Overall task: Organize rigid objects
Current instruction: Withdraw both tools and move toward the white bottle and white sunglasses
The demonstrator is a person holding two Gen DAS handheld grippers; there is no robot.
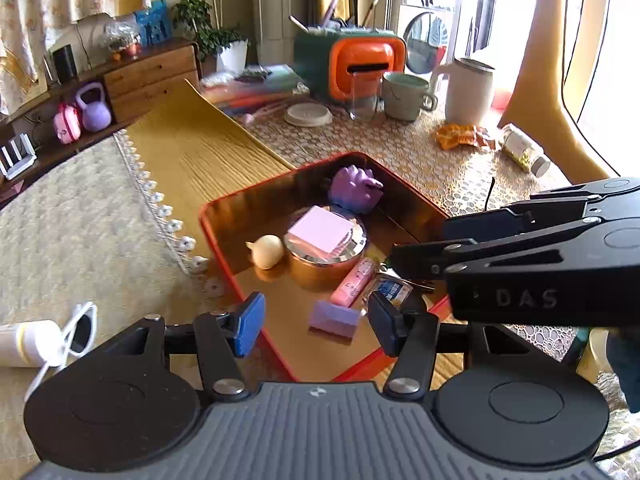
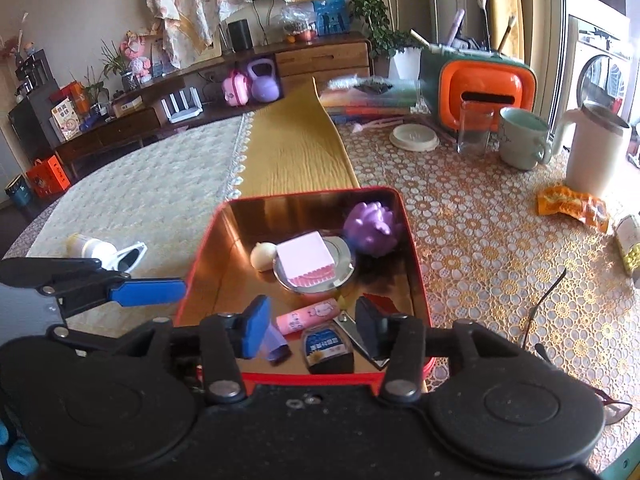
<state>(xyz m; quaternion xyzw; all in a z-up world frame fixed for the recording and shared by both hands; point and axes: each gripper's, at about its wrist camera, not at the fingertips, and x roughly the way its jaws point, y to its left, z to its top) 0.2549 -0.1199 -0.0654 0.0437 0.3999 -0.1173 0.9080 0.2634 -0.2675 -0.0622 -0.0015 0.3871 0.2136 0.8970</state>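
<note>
I am looking down at the red tin box (image 2: 416,280), and I tell every place from it. My left gripper (image 1: 316,322) hangs over the near edge of the box with its jaws apart and nothing between them. My right gripper (image 2: 312,326) hangs over the near edge too, jaws apart, holding nothing. Inside the box, in the middle, sits a round shiny tin (image 1: 326,258) with a pink block (image 1: 322,230) lying on top of it. A small cream onion-shaped toy (image 1: 267,251) touches the left side of that tin. A purple spiky toy (image 1: 355,189) sits in the far right corner of the box. Near the front of the box lie a pink tube (image 1: 354,282), a small purple block (image 1: 334,318) and a dark packet with a blue and white label (image 2: 326,350). Outside the box, to its left on the cloth, lie white sunglasses (image 1: 82,330) and a white bottle (image 1: 26,342). Far behind the box stand a glass (image 2: 474,128), a green mug (image 2: 522,138) and a white jug (image 2: 596,152).
</note>
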